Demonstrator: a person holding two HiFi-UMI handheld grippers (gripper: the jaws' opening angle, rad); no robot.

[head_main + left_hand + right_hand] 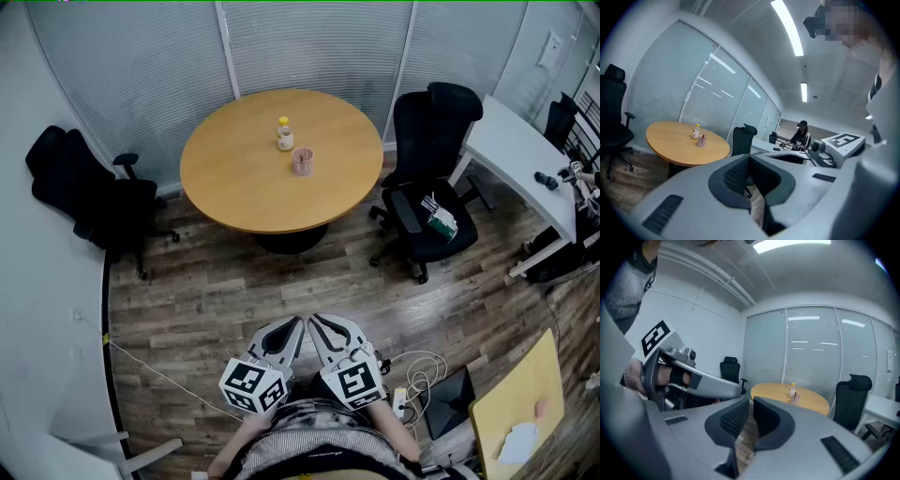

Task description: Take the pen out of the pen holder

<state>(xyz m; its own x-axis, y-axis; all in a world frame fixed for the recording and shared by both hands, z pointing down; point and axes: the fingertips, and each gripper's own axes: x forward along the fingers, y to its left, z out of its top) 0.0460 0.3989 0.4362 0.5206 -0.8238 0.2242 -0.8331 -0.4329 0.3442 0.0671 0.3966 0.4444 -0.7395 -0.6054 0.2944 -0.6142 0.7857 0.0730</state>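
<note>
The pen (702,137) stands about upright in the pen holder (302,161), its long axis vertical and its tip poking just over the rim (from the head view it is too small to make out). The holder sits near the middle of the round desk (234,183), just beside a small bottle (284,133).

The left gripper (294,328) has its jaws together, tips meeting, with nothing between them. The right gripper (322,328) is likewise closed down to a thin slit through which only the floor (216,291) shows. Neither touches anything.

Both grippers are held low and close to the person's body, side by side and nearly touching, well apart from the desk. Their jaws point forward at the desk and lean slightly towards each other, with the marker cubes to the rear. A hand (633,376) grips the left gripper's handle (seen in the right gripper view).
</note>
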